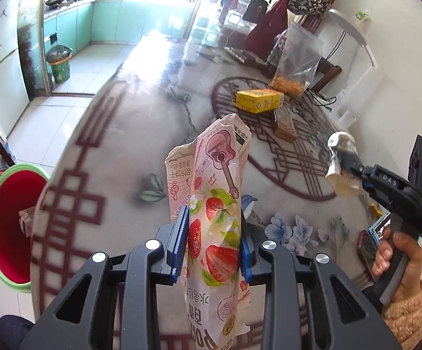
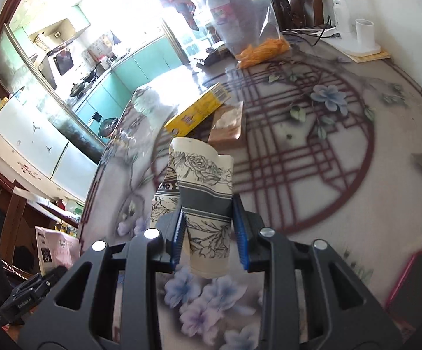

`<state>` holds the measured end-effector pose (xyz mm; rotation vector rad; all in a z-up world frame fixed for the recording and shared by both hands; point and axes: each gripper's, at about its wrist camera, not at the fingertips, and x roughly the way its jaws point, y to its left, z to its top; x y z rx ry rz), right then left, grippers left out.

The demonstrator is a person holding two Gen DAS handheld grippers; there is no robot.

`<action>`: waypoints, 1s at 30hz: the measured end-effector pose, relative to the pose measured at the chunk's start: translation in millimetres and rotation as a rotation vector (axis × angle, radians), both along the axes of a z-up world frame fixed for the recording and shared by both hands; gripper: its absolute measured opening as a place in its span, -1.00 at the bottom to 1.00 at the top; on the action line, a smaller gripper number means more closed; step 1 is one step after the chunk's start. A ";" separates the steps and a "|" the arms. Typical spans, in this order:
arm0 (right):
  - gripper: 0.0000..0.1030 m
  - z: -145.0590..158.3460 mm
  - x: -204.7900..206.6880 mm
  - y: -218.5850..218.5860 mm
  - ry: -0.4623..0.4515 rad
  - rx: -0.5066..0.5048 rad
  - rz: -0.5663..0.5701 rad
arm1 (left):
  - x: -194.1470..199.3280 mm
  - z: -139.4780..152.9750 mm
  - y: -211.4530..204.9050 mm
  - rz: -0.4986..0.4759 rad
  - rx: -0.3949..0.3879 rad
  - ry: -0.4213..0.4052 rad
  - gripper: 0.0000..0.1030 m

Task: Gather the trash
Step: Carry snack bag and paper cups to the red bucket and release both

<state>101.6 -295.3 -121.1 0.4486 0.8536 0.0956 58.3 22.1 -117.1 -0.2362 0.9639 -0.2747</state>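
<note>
The patterned counter (image 1: pixel 141 134) stood beside a teal kitchen (image 1: pixel 100 20) — left gripper (image 1: pixel 214 242) jaws pinched a strawberry wrapper (image 1: pixel 214 204), right gripper (image 2: pixel 209 239) jaws a crushed paper cup (image 2: pixel 202 198).

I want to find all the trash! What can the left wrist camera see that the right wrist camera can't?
Only the left wrist view shows the strawberry snack wrapper clamped in the left gripper, the red bin beside the table, and the hand holding the right gripper.

Only the right wrist view shows the white cup by the wall.

Both show the crushed paper cup gripped by the right gripper, the yellow box and the clear bag.
</note>
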 end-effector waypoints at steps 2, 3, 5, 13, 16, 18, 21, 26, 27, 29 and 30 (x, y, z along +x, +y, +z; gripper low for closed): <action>-0.42 2.4 -9.4 6.6 -0.003 0.004 0.007 | -6.3 1.3 4.9 0.007 0.001 -0.010 -0.46; -0.42 4.4 -12.8 10.4 -0.005 -0.004 0.011 | -8.6 1.0 7.7 0.010 -0.001 -0.011 -0.46; -0.42 8.4 -18.2 18.9 -0.011 -0.031 0.021 | -11.2 0.0 13.1 0.016 -0.008 -0.008 -0.46; -0.41 36.8 -33.0 43.7 -0.068 -0.091 0.060 | -16.7 2.1 31.5 0.051 -0.033 -0.012 -0.46; -0.41 47.1 -38.1 52.5 -0.092 -0.097 0.072 | -19.2 5.5 41.2 0.069 -0.040 -0.021 -0.46; -0.41 54.2 -40.2 59.2 -0.106 -0.094 0.086 | -21.8 7.8 47.2 0.080 -0.043 -0.028 -0.46; -0.41 60.9 -41.9 69.4 -0.119 -0.100 0.106 | -24.4 11.0 57.1 0.099 -0.044 -0.038 -0.46; -0.41 67.5 -43.4 87.6 -0.129 -0.109 0.146 | -27.5 15.2 73.3 0.134 -0.049 -0.047 -0.46; -0.41 68.6 -43.7 91.2 -0.131 -0.111 0.153 | -27.9 16.0 76.6 0.141 -0.050 -0.050 -0.46; -0.41 71.0 -43.7 98.8 -0.135 -0.116 0.169 | -28.7 17.8 84.2 0.158 -0.051 -0.055 -0.46; -0.42 72.1 -44.0 102.3 -0.137 -0.119 0.175 | -29.2 18.4 87.1 0.164 -0.051 -0.056 -0.46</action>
